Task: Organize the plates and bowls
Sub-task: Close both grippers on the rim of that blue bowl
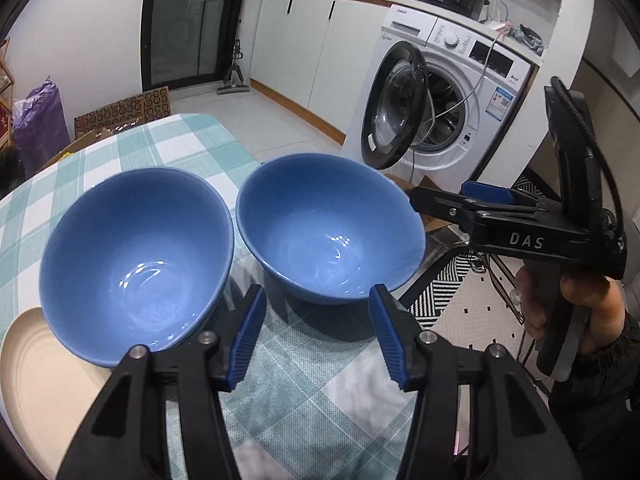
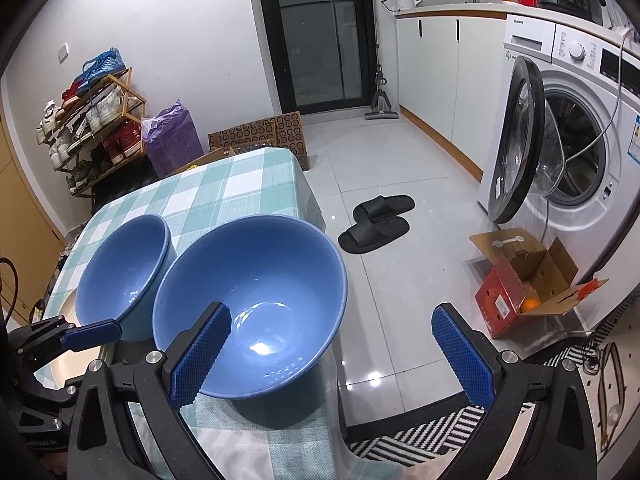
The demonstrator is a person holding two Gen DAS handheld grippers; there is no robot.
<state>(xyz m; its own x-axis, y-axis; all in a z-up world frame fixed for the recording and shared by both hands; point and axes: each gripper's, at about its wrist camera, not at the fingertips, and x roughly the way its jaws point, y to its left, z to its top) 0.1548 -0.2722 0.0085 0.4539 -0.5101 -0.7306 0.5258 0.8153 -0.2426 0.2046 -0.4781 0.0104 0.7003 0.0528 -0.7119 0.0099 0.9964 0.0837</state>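
Note:
Two blue bowls stand side by side on a green checked tablecloth (image 1: pixel 188 148). The left bowl (image 1: pixel 136 260) rests on a cream plate (image 1: pixel 44 384); in the right wrist view it is the farther bowl (image 2: pixel 124 272). The right bowl (image 1: pixel 328 228) sits near the table's right edge and shows large in the right wrist view (image 2: pixel 248 308). My left gripper (image 1: pixel 316 328) is open, low in front of the gap between the bowls. My right gripper (image 2: pixel 332 356) is open just before the right bowl's near rim; it shows from the side in the left wrist view (image 1: pixel 440 200).
A washing machine (image 2: pixel 568 128) with its door open stands to the right. A cardboard box (image 2: pixel 524 284) with an orange, black slippers (image 2: pixel 376 224) and a striped rug (image 2: pixel 420 436) lie on the floor. A shoe rack (image 2: pixel 92 120) stands beyond the table.

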